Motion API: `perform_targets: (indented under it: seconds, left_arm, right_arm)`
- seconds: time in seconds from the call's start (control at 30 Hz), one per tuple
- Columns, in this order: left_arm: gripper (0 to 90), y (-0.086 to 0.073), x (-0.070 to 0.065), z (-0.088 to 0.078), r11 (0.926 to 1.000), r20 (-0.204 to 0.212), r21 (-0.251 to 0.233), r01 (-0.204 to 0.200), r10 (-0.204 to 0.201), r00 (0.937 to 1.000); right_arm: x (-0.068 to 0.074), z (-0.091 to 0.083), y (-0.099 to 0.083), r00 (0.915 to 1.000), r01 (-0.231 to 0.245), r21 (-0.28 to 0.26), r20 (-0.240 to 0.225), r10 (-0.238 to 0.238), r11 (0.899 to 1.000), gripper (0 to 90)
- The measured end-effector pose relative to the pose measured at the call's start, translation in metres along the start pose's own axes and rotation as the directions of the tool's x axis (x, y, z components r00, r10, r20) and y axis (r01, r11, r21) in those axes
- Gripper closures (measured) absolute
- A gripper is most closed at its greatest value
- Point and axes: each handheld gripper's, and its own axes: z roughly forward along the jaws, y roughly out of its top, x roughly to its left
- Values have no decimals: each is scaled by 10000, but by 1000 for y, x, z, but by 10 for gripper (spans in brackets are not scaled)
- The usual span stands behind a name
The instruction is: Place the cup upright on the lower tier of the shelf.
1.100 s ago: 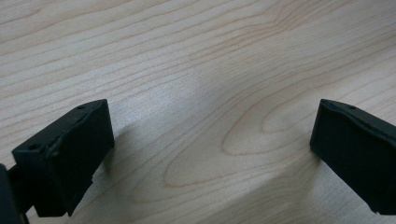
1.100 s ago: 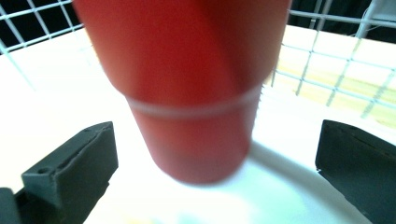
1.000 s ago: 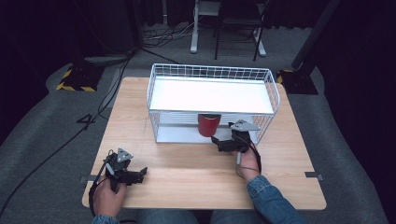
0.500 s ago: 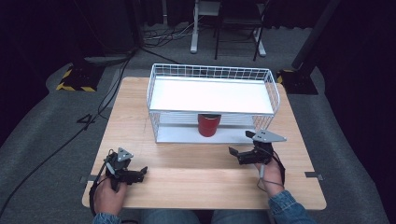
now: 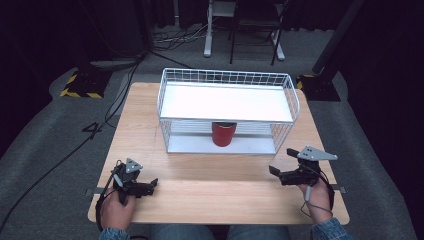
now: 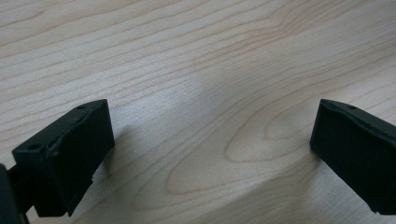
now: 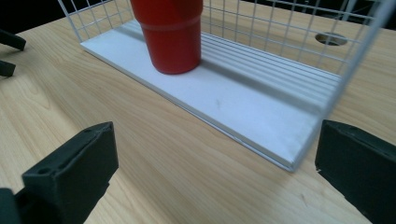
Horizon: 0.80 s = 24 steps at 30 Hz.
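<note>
- The right hand-held gripper [image 5: 281,172] rests low over the near right part of the tabletop [image 5: 220,192], its jaws spread wide with nothing between them.
- In the right gripper view those jaws frame bare wood, and the cup [image 7: 170,32] stands well beyond them, up and to the left.
- The left hand-held gripper [image 5: 150,185] sits at the near left edge, jaws also spread and empty; in the left gripper view there is wood grain between them.
- The cup [image 5: 223,134] is red and upright on the lower shelf of the rack [image 5: 292,95], under the top shelf, about midway along it and apart from both hand-held grippers.
- Count: one cup, one wire rack with two white shelves, two hand-held grippers, each in one hand.
- The tabletop is pale wood with visible grain; a round hole [image 7: 330,38] shows in it behind the rack in the right gripper view.
- Beyond it lies grey carpet [image 5: 45,135] with cables, a yellow-and-black striped base [image 5: 80,87] at the left, and white furniture legs [image 5: 207,30] at the dark back.
</note>
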Motion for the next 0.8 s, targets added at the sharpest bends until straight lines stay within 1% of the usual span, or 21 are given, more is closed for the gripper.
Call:
perform_targets:
  seconds: [0.07, 0.1, 0.13, 0.27, 0.33, 0.43, 0.53, 0.57, 0.6, 0.63, 0.67, 0.77, 0.8]
  left_arm:
    - [0, 0, 0, 0, 10000, -5, 11, 1, -1, 10000]
    - [0, 0, 0, 0, 10000, -5, 11, 1, -1, 10000]
    - [0, 0, 0, 0, 10000, -1, 2, 2, -2, 10000]
    - [0, 0, 0, 0, 10000, 2, -2, 7, -7, 10000]
    - [0, 0, 0, 0, 10000, -5, 4, 6, -6, 10000]
    - [0, 0, 0, 0, 10000, -1, 1, 5, -5, 10000]
    - [0, 0, 0, 0, 10000, 7, 2, 19, -19, 10000]
    - [0, 0, 0, 0, 10000, 7, 2, 19, -19, 10000]
    - [0, 0, 0, 0, 10000, 1, 10, 13, -13, 10000]
    - [0, 0, 0, 0, 10000, 8, 9, 14, -14, 10000]
    - [0, 0, 0, 0, 10000, -2, 2, 6, -6, 10000]
    - [0, 0, 0, 0, 10000, 8, 3, 16, -16, 10000]
    - [0, 0, 0, 0, 10000, 8, 3, 16, -16, 10000]
  right_arm:
    - [-4, -9, -4, 9998, -150, 154, 104, 148, 9998, 0]
    - [-4, -9, -4, 9998, -150, 154, 104, 148, 9998, 0]
    - [-6, -14, -7, 9995, -265, 299, 171, 260, 9992, 0]
    - [-10, -20, -15, 9986, -432, 744, 323, 409, 9963, 0]
    - [-14, -21, -19, 9978, -633, 1019, 275, 608, 9928, 0]
    - [-19, -23, -25, 9966, -757, 1376, 430, 704, 9876, 0]
    - [-23, -24, -32, 9958, -747, 1578, 638, 653, 9846, 0]
    - [-23, -24, -32, 9958, -747, 1578, 638, 653, 9846, 0]
    - [-26, -22, -38, 9947, -877, 1655, 677, 774, 9823, 0]
    - [-26, -22, -38, 9947, -877, 1655, 677, 774, 9823, 0]
    - [-31, -21, -45, 9931, -1006, 1801, 776, 878, 9785, 0]
    - [-36, -19, -54, 9903, -1217, 2042, 905, 1051, 9713, 0]
    - [-36, -19, -54, 9903, -1217, 2042, 905, 1051, 9713, 0]
